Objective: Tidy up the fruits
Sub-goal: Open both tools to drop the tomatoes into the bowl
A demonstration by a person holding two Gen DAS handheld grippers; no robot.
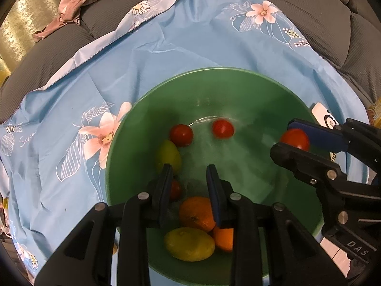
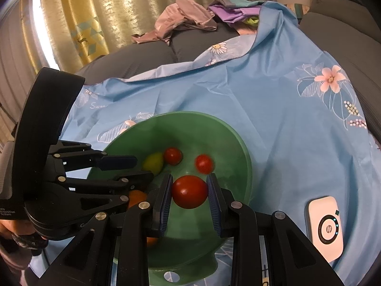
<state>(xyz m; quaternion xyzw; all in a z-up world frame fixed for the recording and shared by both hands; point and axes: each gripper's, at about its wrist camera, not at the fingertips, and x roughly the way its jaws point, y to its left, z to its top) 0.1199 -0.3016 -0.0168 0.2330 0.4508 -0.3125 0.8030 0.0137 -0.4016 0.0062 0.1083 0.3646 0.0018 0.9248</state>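
Both grippers matte black plastic: left gripper (image 1: 189,181), right gripper (image 2: 189,190). Blue ribbed pads (image 2: 166,197), silver pivot pins, triangular cutouts in the linkage arms, white lettering on housings.

The bowl (image 1: 273,100) is plain green, and in it lie red tomatoes (image 1: 181,135), yellow-green lemons (image 1: 189,244) and an orange (image 1: 196,213). Under it, the cloth (image 1: 166,54) is light blue, printed with pink flowers, white daisies and white-outlined leaves. The sofa (image 1: 321,12) is dark grey and ribbed; the curtain (image 2: 95,12) looks golden yellow, though glare blurs it. The device (image 2: 326,226) is white with a dark ring.
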